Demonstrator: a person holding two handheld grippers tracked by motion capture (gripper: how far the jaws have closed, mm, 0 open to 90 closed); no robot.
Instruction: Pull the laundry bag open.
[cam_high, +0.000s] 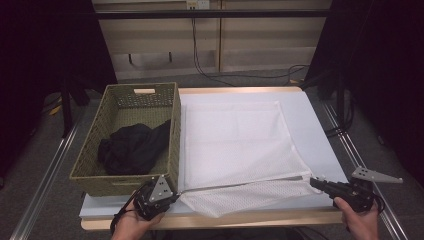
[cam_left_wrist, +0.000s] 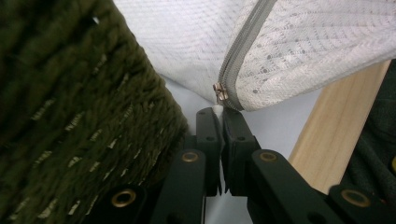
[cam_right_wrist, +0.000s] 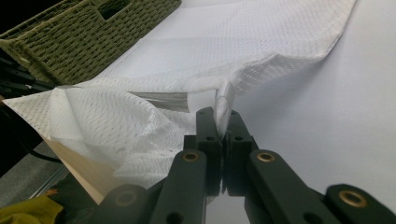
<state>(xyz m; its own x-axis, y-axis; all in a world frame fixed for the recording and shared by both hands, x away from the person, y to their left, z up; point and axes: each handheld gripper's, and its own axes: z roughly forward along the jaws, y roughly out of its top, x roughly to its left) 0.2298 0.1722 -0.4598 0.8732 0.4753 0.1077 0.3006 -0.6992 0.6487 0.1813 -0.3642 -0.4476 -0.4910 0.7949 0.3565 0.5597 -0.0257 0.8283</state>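
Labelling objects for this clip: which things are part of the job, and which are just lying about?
In the job:
- white mesh laundry bag
- its zipper pull
- left tool, shut on the bag
- right tool, shut on the bag

Lying about:
- woven basket
- black garment inside it

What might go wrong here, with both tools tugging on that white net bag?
Left tool is shut on just a sliver of the white mesh laundry bag beside the zipper pull; that small bite may slip under tension. Right tool pinches only a thin fold at the opposite corner, so hard pulling might tear the mesh. The bag's near edge overhangs the table edge and might sag off if released.
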